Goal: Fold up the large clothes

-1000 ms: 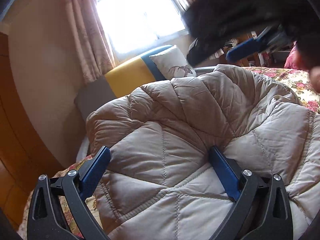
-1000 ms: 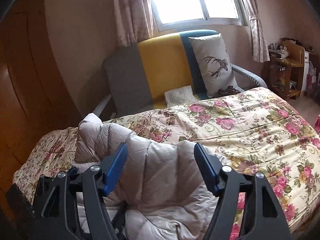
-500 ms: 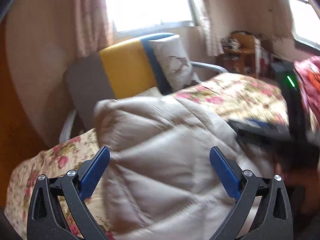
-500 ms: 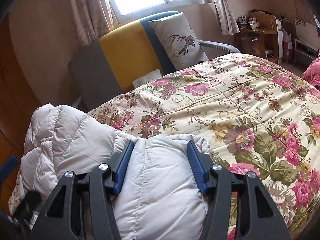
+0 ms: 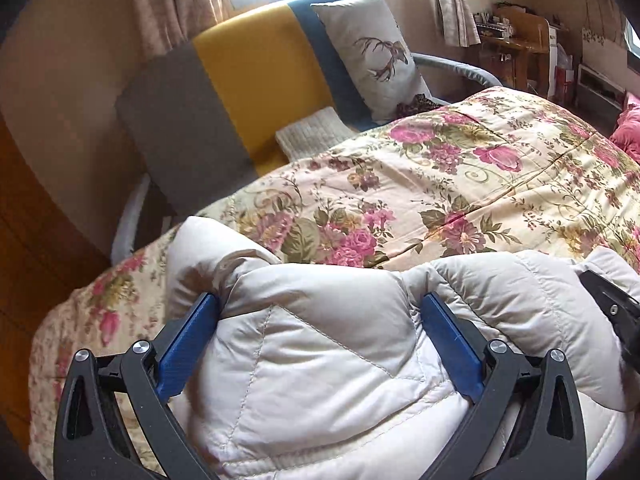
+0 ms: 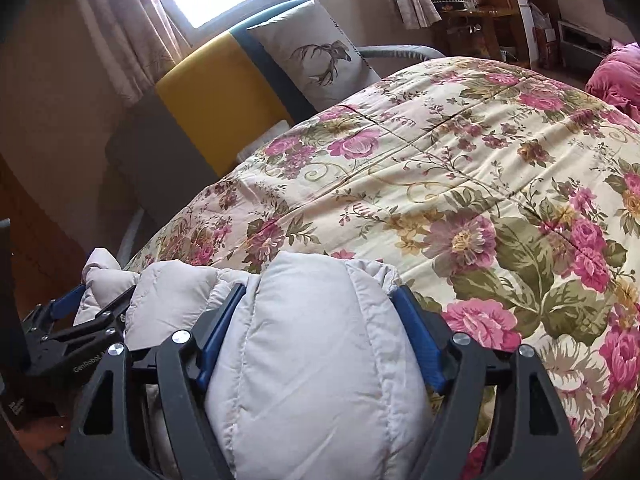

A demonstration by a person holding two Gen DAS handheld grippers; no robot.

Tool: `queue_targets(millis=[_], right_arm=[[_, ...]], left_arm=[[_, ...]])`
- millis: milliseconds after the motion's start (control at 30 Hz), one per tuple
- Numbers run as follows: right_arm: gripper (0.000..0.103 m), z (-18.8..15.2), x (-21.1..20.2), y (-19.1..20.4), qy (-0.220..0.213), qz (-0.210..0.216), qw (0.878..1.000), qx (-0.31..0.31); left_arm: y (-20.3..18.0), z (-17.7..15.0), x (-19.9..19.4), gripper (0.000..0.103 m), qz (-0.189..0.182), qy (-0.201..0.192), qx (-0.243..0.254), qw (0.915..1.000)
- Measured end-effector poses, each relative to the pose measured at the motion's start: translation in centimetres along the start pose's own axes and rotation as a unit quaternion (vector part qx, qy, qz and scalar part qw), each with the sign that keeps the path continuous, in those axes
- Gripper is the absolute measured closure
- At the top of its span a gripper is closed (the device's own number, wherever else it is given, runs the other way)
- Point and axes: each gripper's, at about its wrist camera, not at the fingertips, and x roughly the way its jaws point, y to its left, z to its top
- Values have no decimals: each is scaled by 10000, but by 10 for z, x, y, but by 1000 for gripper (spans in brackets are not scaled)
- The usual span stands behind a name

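Observation:
A cream quilted padded coat [image 5: 328, 344] lies bunched at the near edge of the floral bedspread [image 5: 460, 184]. My left gripper [image 5: 320, 312] points down at it, blue pads sunk into a thick puffed fold that fills the gap. In the right wrist view the same coat [image 6: 316, 344] bulges between the pads of my right gripper [image 6: 320, 312]. Those jaws are opening while the fabric still touches both pads. The left gripper [image 6: 96, 300] shows at the far left of that view, on the coat's other end. The coat's lower part is hidden under the grippers.
An armchair [image 5: 256, 80] in grey, yellow and blue stands past the bed with a deer cushion [image 5: 372, 52] and a folded knit [image 5: 312, 136]. A wooden shelf unit [image 5: 516, 40] is at the back right, a pink cloth [image 6: 616, 76] on the right, wooden panelling on the left.
The coat came down from filling the left view to a low bunch on the bed edge. Both grippers sank with it. The right jaws narrowed, then spread wider.

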Motion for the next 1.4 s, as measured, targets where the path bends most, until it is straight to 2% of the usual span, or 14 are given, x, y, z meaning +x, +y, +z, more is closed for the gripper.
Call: queue_targets(millis=[233,400,533,600,667,800,867,933,1033,1133,1200,1267,1333,1400], right_arm=[[29,5,12,5,145,-267,9995,37],[28,2,12,10,122,-364,9992,-77],[25,0,9,12,54,-407,9990,-199],[23,1,8,12,34,-407,9990,-201],[22,1,8,9,22,-392,9991,-153],[19,1,2,5,-34,-183,9998,-46],[18,3,-8,2,-95,49,9999,14],[13,4,-30,6,-298,99,9995,-83],[9,0,-76,22,-756,41,9953,-609],[6,-13,-109,37,-938,129,9871,-1291],[4,-25,-109,42,-831,-318,9803,-1762],[4,-39,-94,33,-595,-795,9753,-1972],[4,-53,-82,10,-274,-648,9827,-1712],[4,-67,-83,-7,-166,-552,9881,-1424]], left_arm=[[0,2,48,3,-111,229,-23,9997],[3,-1,46,3,-61,167,-81,9998],[8,-5,13,4,117,42,-43,9999],[12,-11,-12,4,9,-9,-105,9999],[18,-25,-45,4,-278,-101,-274,9992],[19,-71,-105,4,-518,-471,-501,9963],[14,-92,-114,4,-378,-595,-408,9967],[11,-107,-118,4,-206,-777,-398,9960],[12,-110,-120,4,-205,-885,-484,9947],[16,-106,-117,4,-290,-832,-560,9945],[14,-104,-118,4,-249,-844,-518,9948],[10,-105,-122,4,-159,-900,-456,9948],[7,-106,-126,4,-177,-912,-357,9950],[5,-111,-133,4,-217,-950,-275,9949]])
